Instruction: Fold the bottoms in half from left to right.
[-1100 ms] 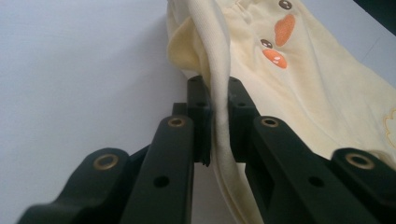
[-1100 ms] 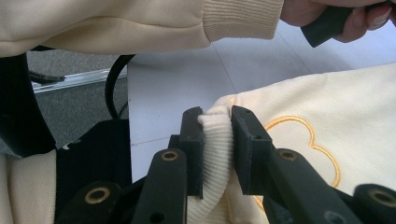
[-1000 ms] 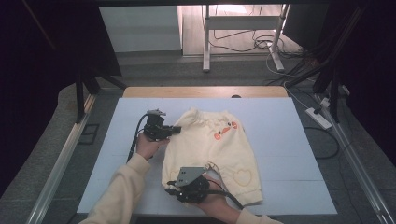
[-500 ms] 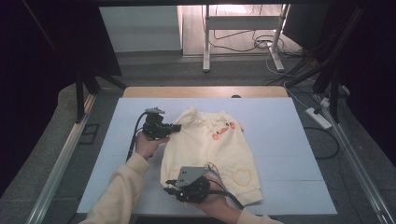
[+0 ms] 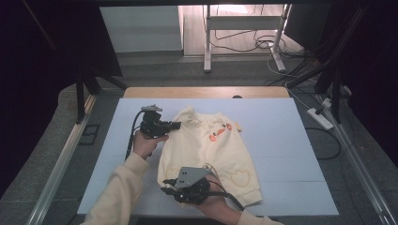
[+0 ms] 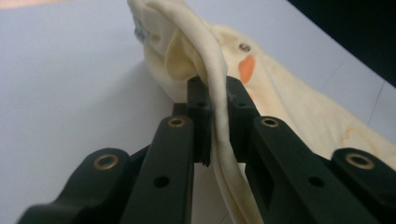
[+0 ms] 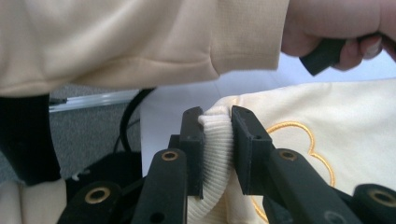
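A cream child's sweatshirt (image 5: 211,150) with an orange duck print and heart outlines lies on the pale blue table (image 5: 281,140). My left gripper (image 5: 174,125) is at the garment's upper left, shut on a fold of its fabric near the collar (image 6: 217,107), and holds it a little above the table. At the lower left corner my right gripper (image 5: 165,187) is shut on the sweatshirt's ribbed hem (image 7: 217,140), which bulges between the two pads. A cream-sleeved forearm (image 7: 140,42) crosses the top of the right gripper view.
The table's near edge (image 5: 141,213) runs just below my right hand. Metal rails flank the table left (image 5: 61,164) and right (image 5: 361,164). A power strip (image 5: 321,118) and cables lie on the floor at the right. A wooden strip (image 5: 206,92) borders the far side.
My left gripper has risen slightly with the collar fabric in it, lifting that corner off the table. The right gripper has stayed in place on the hem.
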